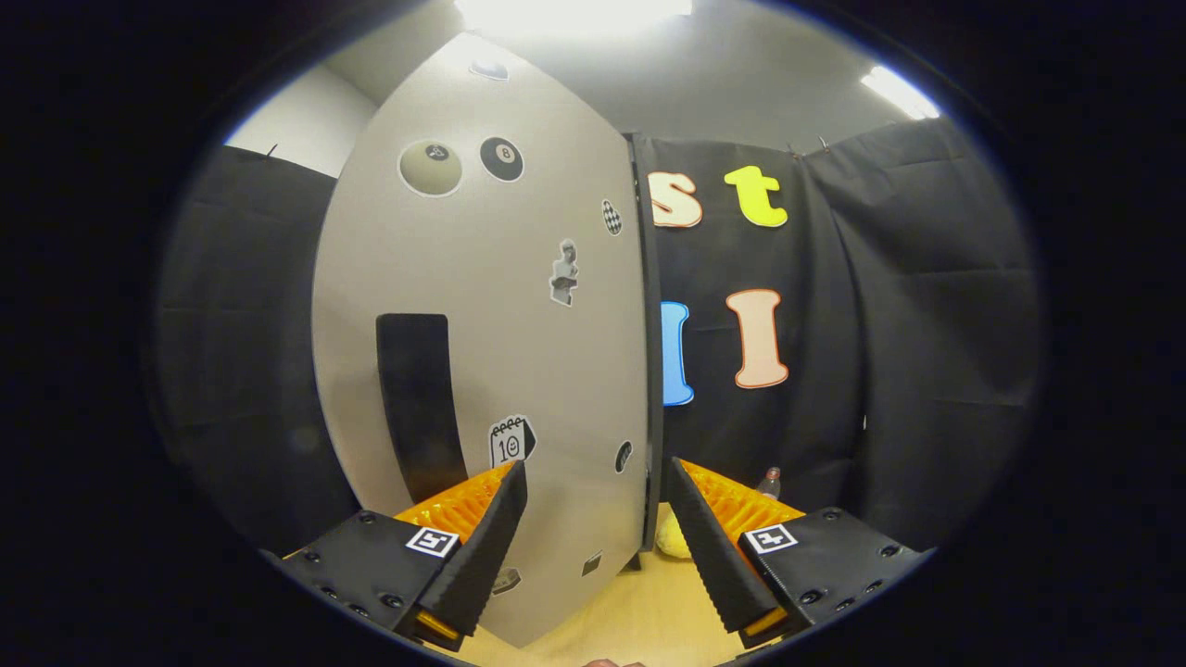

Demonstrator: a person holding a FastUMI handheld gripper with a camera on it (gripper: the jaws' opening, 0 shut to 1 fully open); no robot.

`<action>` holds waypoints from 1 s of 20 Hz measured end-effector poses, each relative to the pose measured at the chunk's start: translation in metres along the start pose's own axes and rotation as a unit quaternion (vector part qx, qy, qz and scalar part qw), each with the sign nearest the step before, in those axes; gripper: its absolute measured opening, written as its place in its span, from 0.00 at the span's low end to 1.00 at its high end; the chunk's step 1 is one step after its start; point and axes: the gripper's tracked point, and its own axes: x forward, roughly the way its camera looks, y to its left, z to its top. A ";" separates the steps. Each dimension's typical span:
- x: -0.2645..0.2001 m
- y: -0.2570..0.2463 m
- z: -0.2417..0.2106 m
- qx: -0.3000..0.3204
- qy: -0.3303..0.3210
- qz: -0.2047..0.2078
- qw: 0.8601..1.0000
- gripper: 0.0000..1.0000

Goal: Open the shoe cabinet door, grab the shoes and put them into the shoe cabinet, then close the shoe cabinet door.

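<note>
While I look along my tongs, this is what the gripper view gives me.
Tongs: my gripper is spread wide, its fingers grasping nothing.
Door: the pale shoe cabinet door stands upright just ahead of my fingers, its free edge rising between them.
Handle: a dark upright handle sits on the door above my left finger.
Stickers: small stickers are scattered over the door.
Floor: a tan floor lies under the door's lower edge.
Yellow thing: something soft and yellow lies on the floor behind the door's edge; whether it is the shoes I cannot tell.
Bottle: a small bottle stands beyond my right finger, by the black cloth wall.
</note>
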 end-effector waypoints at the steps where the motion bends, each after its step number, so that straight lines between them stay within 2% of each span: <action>1: 0.007 0.013 0.002 -0.008 0.000 0.003 1.000 0.96; 3: 0.023 0.043 0.005 -0.031 -0.003 0.018 0.999 0.96; 6: 0.032 0.085 0.009 0.008 -0.014 0.064 0.998 0.95; 8: 0.029 0.088 0.012 0.009 -0.012 0.069 0.998 0.95; 13: 0.005 0.060 0.010 -0.018 -0.012 0.041 0.999 0.95; 20: -0.011 0.006 0.014 0.024 -0.010 -0.023 0.999 0.95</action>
